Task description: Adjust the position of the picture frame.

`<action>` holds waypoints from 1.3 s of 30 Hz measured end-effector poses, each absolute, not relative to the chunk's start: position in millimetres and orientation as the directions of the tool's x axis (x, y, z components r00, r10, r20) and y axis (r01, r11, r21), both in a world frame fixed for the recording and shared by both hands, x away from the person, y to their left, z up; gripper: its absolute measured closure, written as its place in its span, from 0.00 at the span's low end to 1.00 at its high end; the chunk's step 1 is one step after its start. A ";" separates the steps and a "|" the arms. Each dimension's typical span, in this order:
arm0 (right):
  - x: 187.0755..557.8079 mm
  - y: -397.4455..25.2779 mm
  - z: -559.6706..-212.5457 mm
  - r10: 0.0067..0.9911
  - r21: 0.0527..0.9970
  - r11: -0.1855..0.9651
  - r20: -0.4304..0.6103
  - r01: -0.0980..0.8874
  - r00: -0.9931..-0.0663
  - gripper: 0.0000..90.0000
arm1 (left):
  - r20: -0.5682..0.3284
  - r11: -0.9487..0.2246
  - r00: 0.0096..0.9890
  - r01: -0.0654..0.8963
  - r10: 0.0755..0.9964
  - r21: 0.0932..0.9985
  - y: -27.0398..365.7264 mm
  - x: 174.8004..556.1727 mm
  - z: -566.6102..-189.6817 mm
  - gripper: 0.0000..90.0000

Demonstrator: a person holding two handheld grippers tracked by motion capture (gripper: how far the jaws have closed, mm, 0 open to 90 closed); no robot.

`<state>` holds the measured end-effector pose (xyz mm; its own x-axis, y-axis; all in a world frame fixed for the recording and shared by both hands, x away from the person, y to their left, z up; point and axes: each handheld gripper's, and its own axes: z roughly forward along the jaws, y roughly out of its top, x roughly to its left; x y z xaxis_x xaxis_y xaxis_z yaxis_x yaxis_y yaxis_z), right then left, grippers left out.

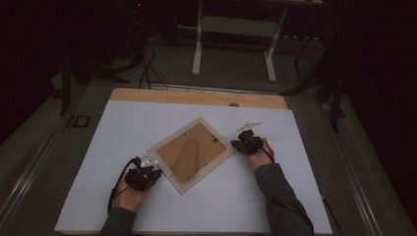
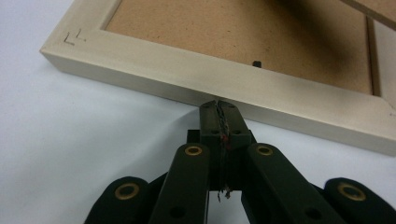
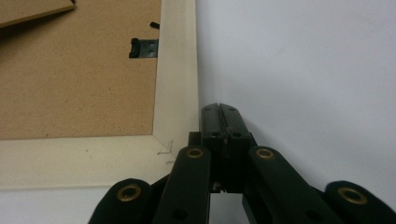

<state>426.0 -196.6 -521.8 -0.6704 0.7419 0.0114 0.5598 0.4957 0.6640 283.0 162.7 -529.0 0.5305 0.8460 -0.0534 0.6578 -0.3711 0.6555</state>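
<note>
A picture frame (image 1: 191,154) lies face down on the white sheet (image 1: 123,128) that covers the bench (image 1: 196,97), turned like a diamond, with its brown backing board up. The left tongs (image 1: 146,167) stand at its lower left side and the right tongs (image 1: 244,139) at its right corner.

The left tongs view shows the closed jaws, empty, with the tips touching the pale outer edge of the frame (image 2: 196,79). The right tongs view shows a small black metal hanger (image 3: 142,47) on the backing, and pencil marks at the corner. There the jaws are also closed on nothing, just beside the frame corner (image 3: 175,135).
</note>
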 end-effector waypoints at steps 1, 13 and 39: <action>425.5 -197.4 -521.8 0.743 0.663 0.493 0.016 0.563 -0.670 1.00 | -0.057 -0.364 0.526 0.659 0.849 0.658 162.6 283.4 -529.3 1.00; 420.3 -202.8 -524.3 0.760 0.657 0.457 0.060 0.599 -0.647 1.00 | -0.091 -0.321 0.505 0.668 0.858 0.672 165.4 289.3 -531.4 1.00; 401.4 -215.7 -524.5 0.759 0.658 0.452 0.070 0.602 -0.647 1.00 | -0.096 -0.293 0.466 0.690 0.879 0.662 163.9 316.7 -530.1 1.00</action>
<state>401.4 -215.7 -524.5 -0.6469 0.7594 0.0698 0.6021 0.4524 0.6579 316.7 163.9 -530.1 0.4662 0.8795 -0.0960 0.6895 -0.2932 0.6622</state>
